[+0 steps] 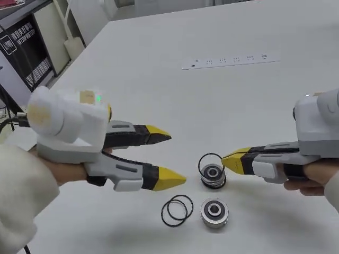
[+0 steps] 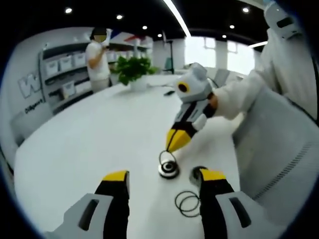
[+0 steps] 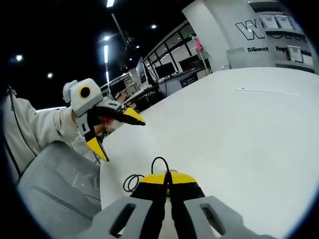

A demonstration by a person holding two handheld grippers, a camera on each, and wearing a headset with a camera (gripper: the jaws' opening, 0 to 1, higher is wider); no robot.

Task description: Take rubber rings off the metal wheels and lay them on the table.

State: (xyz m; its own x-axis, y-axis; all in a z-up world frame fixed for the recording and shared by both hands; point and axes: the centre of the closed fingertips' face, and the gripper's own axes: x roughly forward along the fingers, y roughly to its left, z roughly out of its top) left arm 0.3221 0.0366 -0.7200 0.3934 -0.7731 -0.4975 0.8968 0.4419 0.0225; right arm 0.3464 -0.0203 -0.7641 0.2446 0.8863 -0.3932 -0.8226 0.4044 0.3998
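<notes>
Two metal wheels stand on the white table (image 1: 175,90). My right gripper (image 1: 229,159) is shut, pinching a black rubber ring (image 1: 207,158) that loops up off the farther wheel (image 1: 213,173). The nearer wheel (image 1: 214,210) stands bare, and two loose rings (image 1: 177,209) lie to its left. My left gripper (image 1: 168,155) hovers open left of the wheels, holding nothing. In the left gripper view the wheel (image 2: 168,170) and lifted ring (image 2: 164,157) sit between my jaws, under the right gripper (image 2: 175,144). The right gripper view shows the ring (image 3: 159,163) rising from my shut tips (image 3: 167,177).
A flat power strip (image 1: 231,60) lies far across the table. A person (image 2: 97,54) stands by shelves beyond a potted plant (image 2: 132,68). A mesh chair back (image 3: 55,191) is beside the table edge. Dark cabinets (image 1: 24,47) stand at the far left.
</notes>
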